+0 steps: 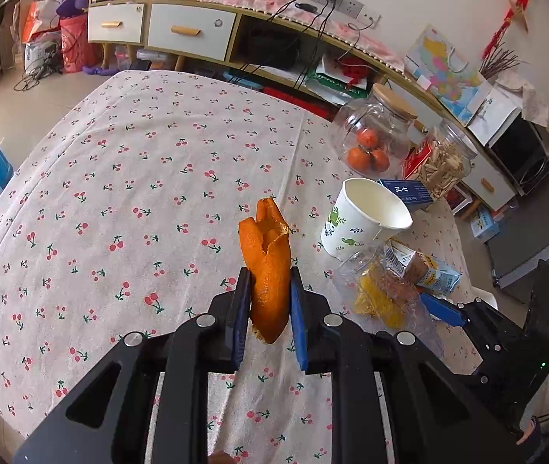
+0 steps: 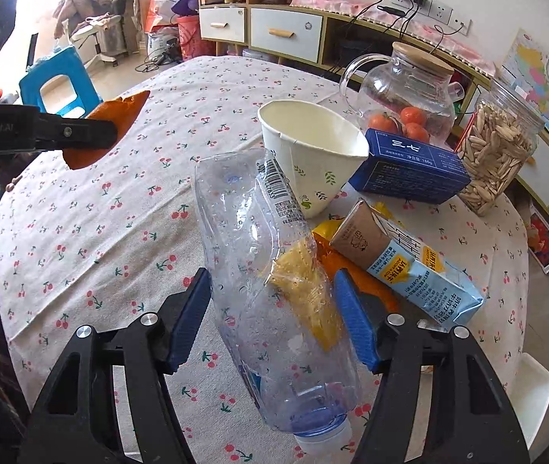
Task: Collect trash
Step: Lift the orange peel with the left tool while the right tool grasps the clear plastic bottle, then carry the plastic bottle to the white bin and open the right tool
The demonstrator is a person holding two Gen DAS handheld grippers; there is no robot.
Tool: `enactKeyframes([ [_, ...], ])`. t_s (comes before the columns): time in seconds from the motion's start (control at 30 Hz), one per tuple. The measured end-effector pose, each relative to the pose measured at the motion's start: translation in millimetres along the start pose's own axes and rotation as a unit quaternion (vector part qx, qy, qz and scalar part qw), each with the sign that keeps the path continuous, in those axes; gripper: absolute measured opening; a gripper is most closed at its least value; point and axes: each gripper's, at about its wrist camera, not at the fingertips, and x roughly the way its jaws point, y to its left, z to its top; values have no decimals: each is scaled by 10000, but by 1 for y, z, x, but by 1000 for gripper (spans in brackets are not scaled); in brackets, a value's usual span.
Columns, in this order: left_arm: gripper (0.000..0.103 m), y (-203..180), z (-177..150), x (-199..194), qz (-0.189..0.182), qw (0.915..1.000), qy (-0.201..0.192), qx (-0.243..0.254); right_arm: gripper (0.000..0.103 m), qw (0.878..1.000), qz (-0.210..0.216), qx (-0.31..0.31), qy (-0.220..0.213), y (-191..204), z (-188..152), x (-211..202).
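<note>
My left gripper point(image 1: 270, 290) is shut on an orange peel point(image 1: 268, 266) and holds it above the cherry-print tablecloth point(image 1: 119, 193). The peel also shows at the left of the right wrist view point(image 2: 119, 116). My right gripper point(image 2: 272, 305) is shut on a crushed clear plastic bottle point(image 2: 259, 255) with a blue cap end toward the camera. The bottle appears in the left wrist view point(image 1: 382, 290) at the right. A white paper cup point(image 2: 309, 147) lies tilted just beyond the bottle. A light-blue milk carton point(image 2: 409, 266) and yellow peel pieces point(image 2: 301, 282) lie behind the bottle.
A glass jar with tangerines point(image 2: 402, 89), a jar of seeds point(image 2: 498, 147) and a dark blue box point(image 2: 409, 170) stand at the table's far right. A blue stool point(image 2: 57, 77) stands on the floor at the left. A cabinet with drawers point(image 1: 181, 31) is behind the table.
</note>
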Motion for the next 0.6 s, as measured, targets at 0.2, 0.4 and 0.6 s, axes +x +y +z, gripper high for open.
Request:
enactKeyframes([
  [0.2,19,2,0,-3,5,10000,-64,-70,61,9982,261,310,-443,-2,7,-26],
  [0.4,19,1,-1,-5,42,9998,-167,-97,60,9946,275,505,-859,-7,14,-46],
  [0.6,19,-5,0,-8,79,9994,-322,-71,60,9909,206,717,-1121,-19,16,-58],
])
